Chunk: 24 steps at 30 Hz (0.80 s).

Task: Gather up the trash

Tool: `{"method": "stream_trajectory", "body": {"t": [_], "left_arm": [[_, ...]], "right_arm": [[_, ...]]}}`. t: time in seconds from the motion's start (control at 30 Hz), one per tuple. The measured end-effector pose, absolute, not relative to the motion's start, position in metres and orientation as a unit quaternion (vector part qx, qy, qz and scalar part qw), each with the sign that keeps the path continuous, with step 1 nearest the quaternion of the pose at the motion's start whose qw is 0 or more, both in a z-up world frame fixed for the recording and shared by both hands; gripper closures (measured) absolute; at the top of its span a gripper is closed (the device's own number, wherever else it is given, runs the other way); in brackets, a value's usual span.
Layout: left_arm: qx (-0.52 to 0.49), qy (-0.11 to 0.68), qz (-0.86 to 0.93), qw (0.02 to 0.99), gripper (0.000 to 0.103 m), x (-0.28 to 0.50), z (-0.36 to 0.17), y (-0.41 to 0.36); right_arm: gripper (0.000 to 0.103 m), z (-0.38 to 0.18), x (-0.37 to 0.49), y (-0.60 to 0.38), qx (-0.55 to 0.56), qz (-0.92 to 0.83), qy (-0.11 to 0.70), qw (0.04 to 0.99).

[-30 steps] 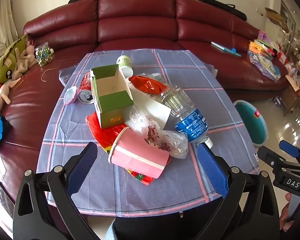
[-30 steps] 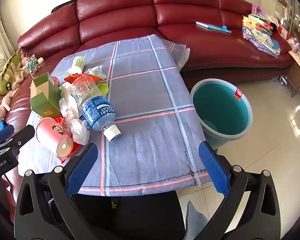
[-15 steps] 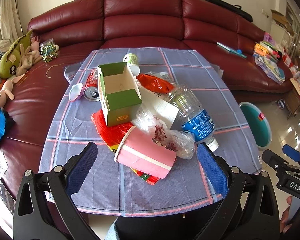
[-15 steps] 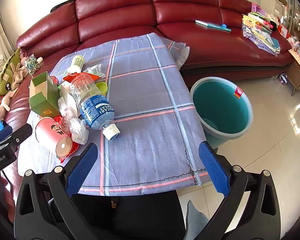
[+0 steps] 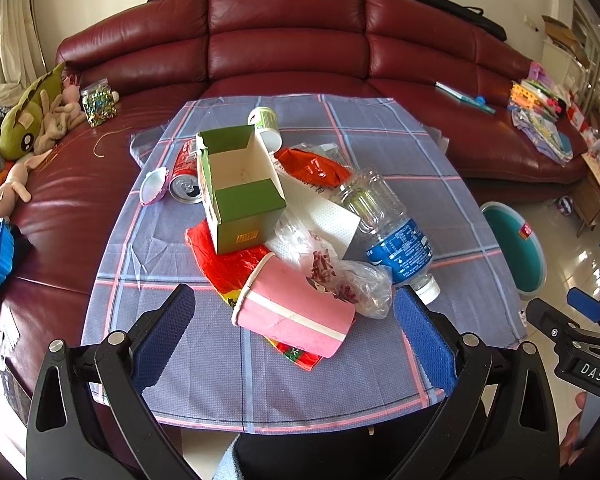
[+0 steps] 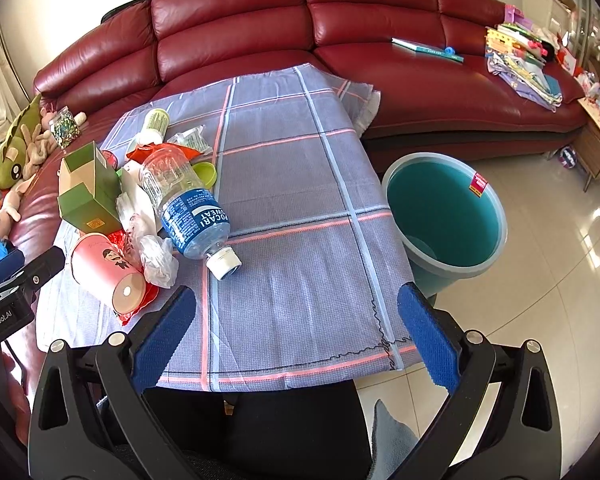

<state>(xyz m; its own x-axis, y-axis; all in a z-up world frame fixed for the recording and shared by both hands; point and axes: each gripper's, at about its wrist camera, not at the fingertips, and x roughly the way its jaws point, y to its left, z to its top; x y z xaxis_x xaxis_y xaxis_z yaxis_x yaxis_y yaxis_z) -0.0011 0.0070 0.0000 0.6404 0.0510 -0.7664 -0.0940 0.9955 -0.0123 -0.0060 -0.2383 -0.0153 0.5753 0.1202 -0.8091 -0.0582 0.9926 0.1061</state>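
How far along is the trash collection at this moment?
Nothing looks done: the teal bin shows no trash in the part visible. Nothing is in hand: left gripper and right gripper are open. Left: the pink cup, bottle, green box, can and wrappers on the table.

Ahead of your left tool, the green box hides most of the red can, and the pink cup covers much of the red wrapper. To its right, the table edge cuts off the teal bin. The cup's print is too small to read.
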Motion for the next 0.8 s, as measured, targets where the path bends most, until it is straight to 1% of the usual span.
{"method": "stream_trajectory", "body": {"t": [0.8], "left_arm": [[-0.025,0.424,0.040,0.905,0.004,-0.0016,0.0009,0.0070]], "right_arm": [[0.006,-0.0200,-0.0046,-0.2367,0.037,0.051,0.465,0.883]]}}
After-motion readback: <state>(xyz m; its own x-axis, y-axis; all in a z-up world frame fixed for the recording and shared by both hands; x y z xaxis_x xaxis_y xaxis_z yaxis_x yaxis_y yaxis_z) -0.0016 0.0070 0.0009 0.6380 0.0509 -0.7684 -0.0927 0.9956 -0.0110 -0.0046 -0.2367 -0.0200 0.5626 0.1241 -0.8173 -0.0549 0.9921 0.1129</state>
